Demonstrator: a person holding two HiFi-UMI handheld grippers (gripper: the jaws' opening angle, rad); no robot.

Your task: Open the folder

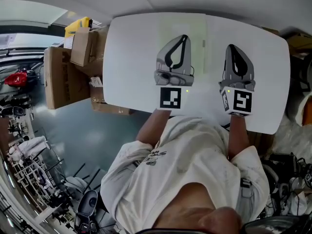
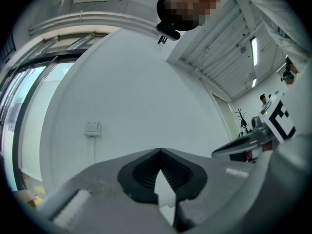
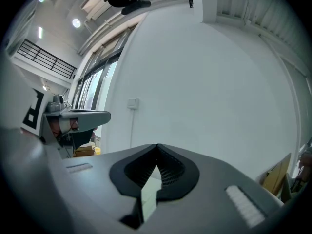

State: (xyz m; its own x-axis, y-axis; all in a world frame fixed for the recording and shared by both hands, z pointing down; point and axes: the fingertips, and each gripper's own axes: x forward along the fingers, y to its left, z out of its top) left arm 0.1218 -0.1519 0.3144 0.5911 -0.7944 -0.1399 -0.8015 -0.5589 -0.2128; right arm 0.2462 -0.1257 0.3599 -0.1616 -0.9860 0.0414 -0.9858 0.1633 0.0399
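Lying flat on the white table (image 1: 126, 57), the pale folder (image 1: 197, 33) seems to run long-ways away from the person. The left gripper (image 1: 184, 37) hangs over it, nearer than the right gripper (image 1: 232, 48). Both grippers are closed tight and hold nothing.

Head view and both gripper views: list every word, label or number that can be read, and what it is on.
No text can be read.
Shirt print: too blurred to read.
Marker cubes: black-and-white squares, no words.
White slip beside the cardboard boxes: too small to read.
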